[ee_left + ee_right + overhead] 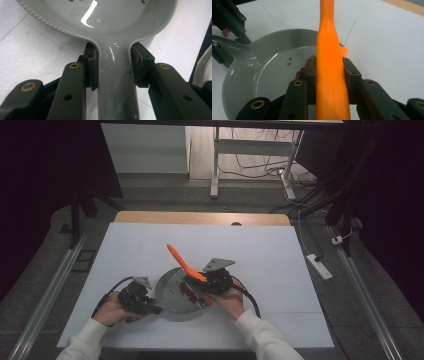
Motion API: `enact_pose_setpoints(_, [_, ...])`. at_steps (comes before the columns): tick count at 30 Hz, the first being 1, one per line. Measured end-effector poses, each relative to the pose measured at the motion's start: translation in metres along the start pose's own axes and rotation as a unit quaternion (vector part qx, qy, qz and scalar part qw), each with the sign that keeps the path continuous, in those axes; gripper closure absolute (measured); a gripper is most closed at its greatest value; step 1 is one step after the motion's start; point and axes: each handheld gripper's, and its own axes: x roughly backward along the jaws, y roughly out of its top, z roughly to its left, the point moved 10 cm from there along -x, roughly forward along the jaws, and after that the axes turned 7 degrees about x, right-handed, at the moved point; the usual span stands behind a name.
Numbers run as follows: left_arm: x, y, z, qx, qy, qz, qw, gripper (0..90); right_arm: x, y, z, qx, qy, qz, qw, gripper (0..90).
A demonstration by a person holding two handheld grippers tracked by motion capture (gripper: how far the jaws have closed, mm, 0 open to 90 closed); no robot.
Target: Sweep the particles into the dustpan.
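With left tongs [113,67] clamping pan handle [116,85] and right tongs [329,75] clamping spatula [329,62], sweep blade across pan toward food [190,291].

Pan handle [117,82]: we lose its lower end past the bottom edge of the left gripper view.
Orange spatula [329,65]: top and bottom run off the right gripper view — its blade stays unseen there.
Red bits [189,291]: too small for us to identify — partly behind the right gripper [216,282].
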Motion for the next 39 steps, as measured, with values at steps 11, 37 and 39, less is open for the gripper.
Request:
enact_pose_setpoints(11, [0.001,0.002,0.000,-0.003,0.003,-0.016,0.9999,62.0,0.016,0.009,-0.015,-0.013,-0.017,-0.027,0.9994,70.0])
enact_pose_setpoints(37, [0.011,0.007,-0.002,0.048,0.022,-0.100,0.9936,62.0,0.085,0.005,-0.052,-0.035,-0.072,-0.052,0.9954,70.0])
enact_pose_setpoints(39, [0.012,0.007,-0.002,0.054,0.024,-0.104,0.9928,62.0,0.089,0.003,-0.055,-0.040,-0.075,-0.054,0.9949,70.0])
